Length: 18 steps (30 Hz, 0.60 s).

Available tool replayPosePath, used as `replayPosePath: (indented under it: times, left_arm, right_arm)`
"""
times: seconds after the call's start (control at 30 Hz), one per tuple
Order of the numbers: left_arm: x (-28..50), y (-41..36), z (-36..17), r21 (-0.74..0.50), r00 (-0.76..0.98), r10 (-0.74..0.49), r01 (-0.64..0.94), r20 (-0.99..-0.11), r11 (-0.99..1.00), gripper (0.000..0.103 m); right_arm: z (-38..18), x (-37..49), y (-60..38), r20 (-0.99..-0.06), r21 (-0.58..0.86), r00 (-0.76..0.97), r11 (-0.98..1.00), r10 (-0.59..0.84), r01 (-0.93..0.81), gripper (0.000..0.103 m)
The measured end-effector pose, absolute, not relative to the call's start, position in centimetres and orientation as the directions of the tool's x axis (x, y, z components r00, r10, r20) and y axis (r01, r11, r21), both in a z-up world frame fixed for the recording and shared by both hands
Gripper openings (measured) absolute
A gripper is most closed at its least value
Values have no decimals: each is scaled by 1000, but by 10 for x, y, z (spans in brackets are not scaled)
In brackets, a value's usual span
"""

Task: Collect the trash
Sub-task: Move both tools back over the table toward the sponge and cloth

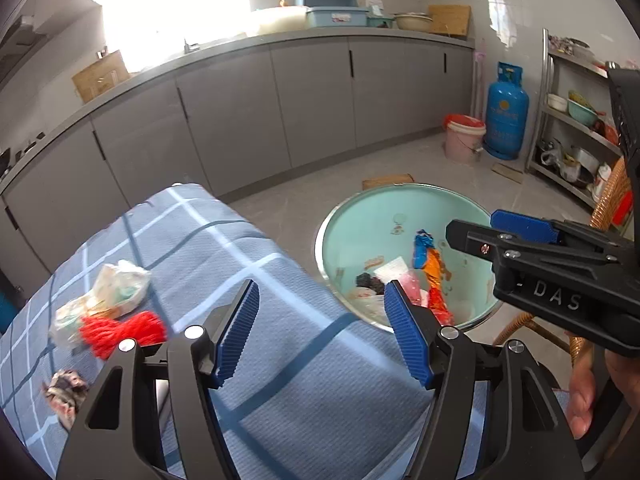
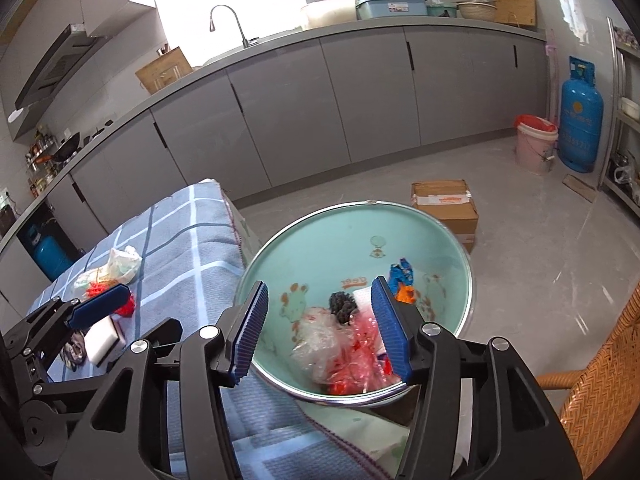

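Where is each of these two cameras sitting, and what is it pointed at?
Left wrist: on the left tongs, over the checked cloth, facing the basin; right tongs and a hand show.
Right wrist: on the right tongs, above the basin; left tongs show.
Shared: basin, cloth, red net.

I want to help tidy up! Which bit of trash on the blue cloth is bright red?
The red mesh bundle, lying against the crumpled white wrapper. The third scrap, nearer the edge, is dull grey-brown.
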State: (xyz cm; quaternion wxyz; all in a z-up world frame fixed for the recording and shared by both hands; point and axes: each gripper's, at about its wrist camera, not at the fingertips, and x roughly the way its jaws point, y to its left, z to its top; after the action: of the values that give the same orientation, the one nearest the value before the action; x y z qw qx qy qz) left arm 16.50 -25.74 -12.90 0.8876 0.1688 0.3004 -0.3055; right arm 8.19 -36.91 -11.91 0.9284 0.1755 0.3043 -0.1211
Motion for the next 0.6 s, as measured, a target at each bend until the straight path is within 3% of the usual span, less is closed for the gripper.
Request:
replayPosePath:
  times: [0.07, 0.37, 0.6]
  left_arm:
    - [166, -247, -127, 115, 648, -429, 623, -629, 773, 72]
    - [178, -187, -118, 86, 692, -370, 529, -620, 844, 73]
    - [184, -131, -106, 92, 752, -301, 431, -587, 898, 82]
  right_arm:
    - [-118, 85, -361, -608, 248, 787, 915, -108, 317, 55]
    - [-114, 103, -319, -613, 220, 788, 945, -60, 243, 58]
    - [-113, 119, -277, -624, 185, 781, 968, -19, 171, 63]
